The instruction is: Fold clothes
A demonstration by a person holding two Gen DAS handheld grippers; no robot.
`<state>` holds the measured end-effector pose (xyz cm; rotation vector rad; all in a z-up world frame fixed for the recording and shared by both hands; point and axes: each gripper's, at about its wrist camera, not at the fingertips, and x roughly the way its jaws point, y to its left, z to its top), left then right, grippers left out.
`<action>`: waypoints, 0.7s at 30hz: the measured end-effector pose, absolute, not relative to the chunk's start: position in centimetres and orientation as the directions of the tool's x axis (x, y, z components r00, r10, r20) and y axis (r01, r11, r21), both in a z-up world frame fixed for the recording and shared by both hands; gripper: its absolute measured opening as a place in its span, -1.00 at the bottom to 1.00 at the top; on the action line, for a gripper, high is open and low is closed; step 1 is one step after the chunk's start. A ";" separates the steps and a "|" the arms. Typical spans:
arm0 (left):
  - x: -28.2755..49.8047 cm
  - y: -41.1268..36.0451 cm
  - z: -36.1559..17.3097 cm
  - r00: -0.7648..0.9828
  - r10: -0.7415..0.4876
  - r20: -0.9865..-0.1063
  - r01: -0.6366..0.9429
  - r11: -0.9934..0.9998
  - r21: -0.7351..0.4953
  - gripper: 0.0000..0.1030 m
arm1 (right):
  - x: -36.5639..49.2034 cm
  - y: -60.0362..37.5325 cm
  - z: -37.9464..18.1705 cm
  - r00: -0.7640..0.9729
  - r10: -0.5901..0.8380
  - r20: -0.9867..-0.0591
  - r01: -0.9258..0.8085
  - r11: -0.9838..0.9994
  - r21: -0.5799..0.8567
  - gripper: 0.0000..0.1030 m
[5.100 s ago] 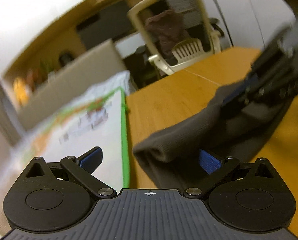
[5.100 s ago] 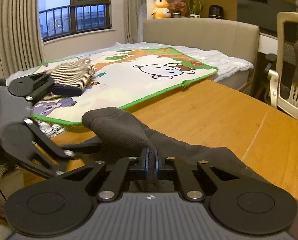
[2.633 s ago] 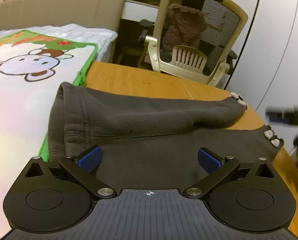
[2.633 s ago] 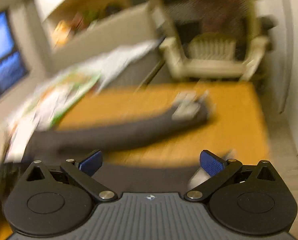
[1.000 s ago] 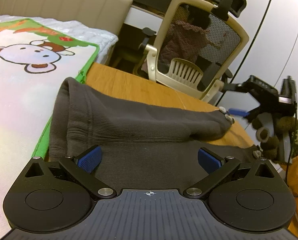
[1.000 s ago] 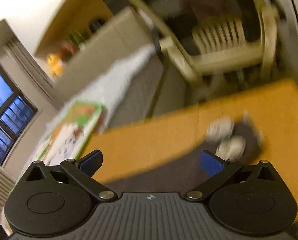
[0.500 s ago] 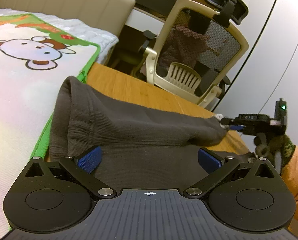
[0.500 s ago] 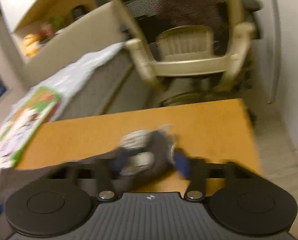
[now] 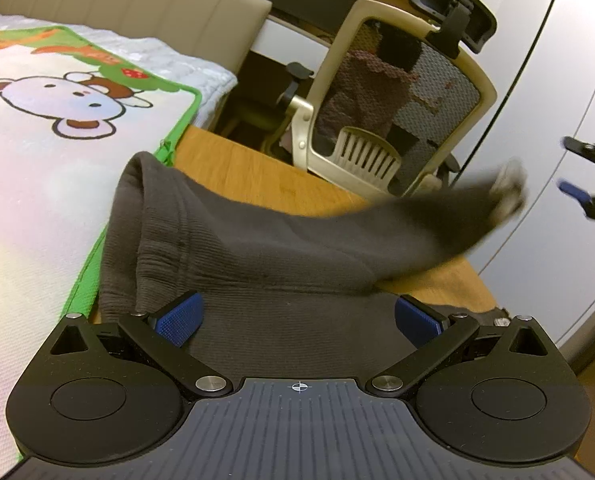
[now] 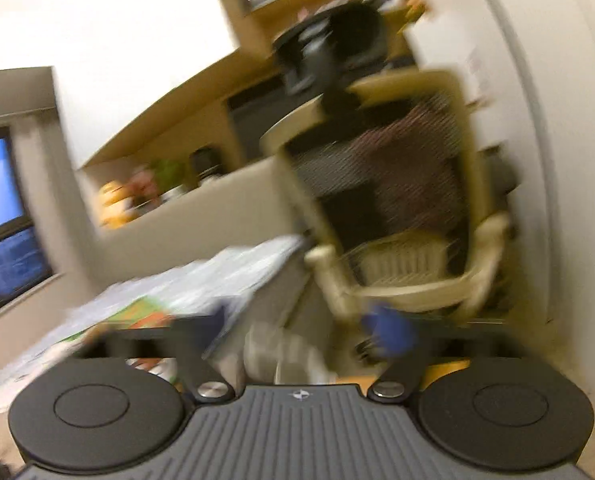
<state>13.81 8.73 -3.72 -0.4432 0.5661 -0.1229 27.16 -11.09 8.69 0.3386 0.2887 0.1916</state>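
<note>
Garment: dark sweater lies on wooden table, its sleeve airborne | Right gripper: jaws just opened wide, empty | Left gripper: spread, empty, over the body | Tip: pin the body while you lay the sleeve flat.

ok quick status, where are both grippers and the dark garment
Left hand-held gripper open, low over dark garment. Right hand-held gripper jaws just opening, apart from the raised, blurred cuff. Garment on table, edge over mat. Nothing in the way.
</note>
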 end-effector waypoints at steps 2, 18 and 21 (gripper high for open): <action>13.8 8.7 -3.7 0.840 -0.231 -0.491 -0.008 0.899 -0.438 1.00 | 27.3 -11.9 7.8 0.937 0.220 -0.271 -0.113 0.925 0.362 0.94; 13.9 8.6 -3.7 0.840 -0.224 -0.494 -0.015 0.901 -0.434 1.00 | 37.2 -5.1 -6.2 0.711 0.313 -0.629 -0.070 0.922 0.381 1.00; 14.0 8.5 -3.6 0.839 -0.221 -0.498 -0.016 0.904 -0.427 1.00 | 35.9 -4.6 -6.1 0.707 0.281 -0.649 -0.094 0.947 0.307 1.00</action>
